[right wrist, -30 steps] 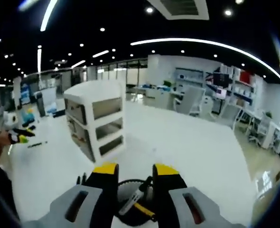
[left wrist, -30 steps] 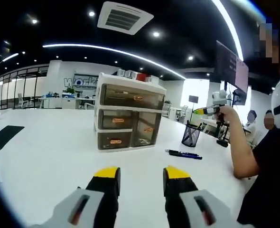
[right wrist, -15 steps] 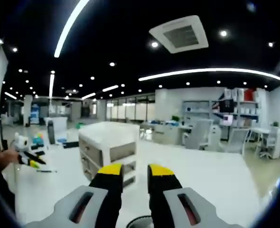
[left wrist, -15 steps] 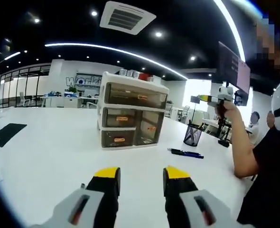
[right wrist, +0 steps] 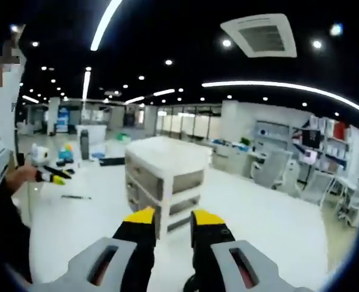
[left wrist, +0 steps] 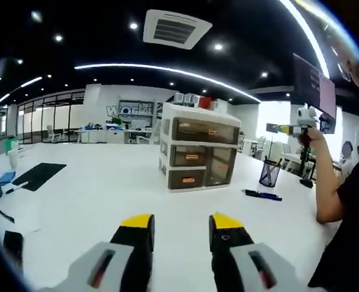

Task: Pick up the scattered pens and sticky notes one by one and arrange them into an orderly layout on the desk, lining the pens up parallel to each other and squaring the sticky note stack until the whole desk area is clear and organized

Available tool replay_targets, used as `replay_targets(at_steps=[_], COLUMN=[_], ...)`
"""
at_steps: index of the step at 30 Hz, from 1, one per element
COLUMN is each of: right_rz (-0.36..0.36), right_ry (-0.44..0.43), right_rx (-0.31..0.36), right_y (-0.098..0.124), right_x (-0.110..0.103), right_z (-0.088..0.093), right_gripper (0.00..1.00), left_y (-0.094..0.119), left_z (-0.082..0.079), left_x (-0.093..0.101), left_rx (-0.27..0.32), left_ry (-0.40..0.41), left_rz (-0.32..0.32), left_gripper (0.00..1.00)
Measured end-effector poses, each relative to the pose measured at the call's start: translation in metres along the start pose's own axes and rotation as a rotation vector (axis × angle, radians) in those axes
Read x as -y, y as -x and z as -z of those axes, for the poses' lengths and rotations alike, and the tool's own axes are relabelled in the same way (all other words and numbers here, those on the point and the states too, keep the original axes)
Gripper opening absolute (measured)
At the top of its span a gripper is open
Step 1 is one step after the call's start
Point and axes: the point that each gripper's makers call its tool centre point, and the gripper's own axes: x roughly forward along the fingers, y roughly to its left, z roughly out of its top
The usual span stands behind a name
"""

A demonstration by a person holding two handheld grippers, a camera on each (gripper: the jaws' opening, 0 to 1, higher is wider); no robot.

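Left gripper view: one drawer unit [left wrist: 199, 146], one mesh pen cup [left wrist: 268, 173], two pens [left wrist: 261, 194] lying side by side, long axes crosswise. Both claws' jaws stand apart, holding nothing.

Open-plan office under a black ceiling [left wrist: 106, 24] with a square air vent [left wrist: 176, 28], spotlights and curved light strips [right wrist: 289, 88]. White tabletop [left wrist: 94, 201]; desks and chairs [right wrist: 271, 170] beyond, glass partitions [left wrist: 48, 118] behind.

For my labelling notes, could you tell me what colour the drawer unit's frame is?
White, with translucent brownish drawers; the drawer unit shows best in the left gripper view.
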Motion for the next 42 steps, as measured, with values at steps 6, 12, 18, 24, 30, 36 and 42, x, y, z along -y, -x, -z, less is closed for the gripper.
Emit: replay_targets(at_steps=[6,12,18,24,30,36,42], right_rz=[-0.026,0.008,-0.013,-0.087,-0.129,-0.133,-0.18], right_ry=[0.056,0.067,0.162,0.209,0.241,0.259,0.295], right_rx=[-0.058,-0.021,-0.11,-0.131,-0.156,-0.185,-0.194], right_y=[-0.002,0.002,-0.004,-0.02,-0.03,-0.035,-0.044], right_x=[-0.01,-0.003,-0.009,-0.031,-0.043,-0.045,-0.062], right_z=[0.004,-0.004,0.012,0.008,0.01,0.013,0.01], right_gripper=[0.18,0.19,0.19,0.19,0.19,0.19,0.19], left_y=[0.004,0.011,0.022,0.029,0.023,0.016,0.012], left_z=[0.01,0.058,0.099,0.111,0.115,0.113,0.112], left_x=[-0.018,-0.034,-0.029,-0.026,-0.033,-0.022,-0.017], left_rx=[-0.135,-0.359,-0.419,-0.446,-0.399,-0.338,-0.322], left_ry=[-0.1,-0.115,-0.071,-0.092,-0.052,-0.069,-0.089], left_rz=[-0.007,0.001,-0.011,-0.036,-0.05,0.006,0.006], left_gripper=[0.39,0.49,0.45,0.4,0.25,0.11,0.1])
